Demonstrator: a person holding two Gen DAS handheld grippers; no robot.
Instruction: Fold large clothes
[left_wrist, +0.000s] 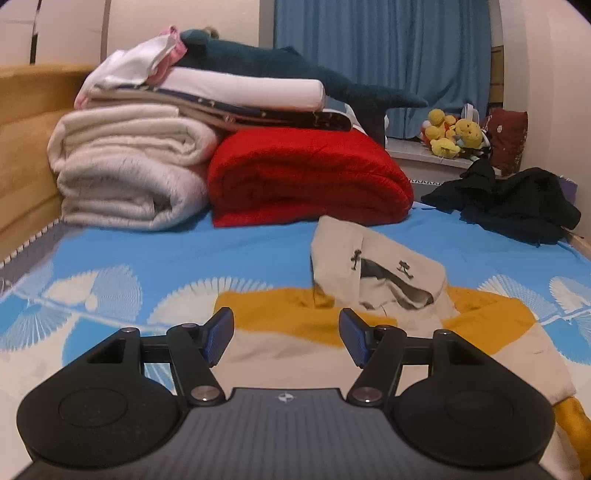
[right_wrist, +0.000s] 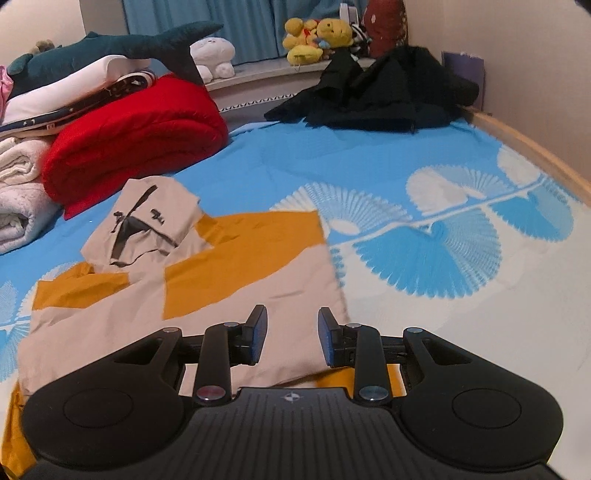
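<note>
Hoodie (right_wrist: 207, 291) flat, hood end toward red blanket (right_wrist: 136, 136); both claws apart, empty.

Warm, even indoor lighting, moderately dim, with no glare and only soft shadows under the red blanket (left_wrist: 306, 177). Strong fisheye bending at the edges, with dark vignette in the corners of both views. Slight softness and noise throughout; stacked bedding (left_wrist: 129, 166) and distant plush toys (right_wrist: 317, 37) faintly smeared.

Empty left tongs (left_wrist: 286, 338) hover, jaws apart, above the beige-and-mustard hoodie (left_wrist: 369, 332).
</note>
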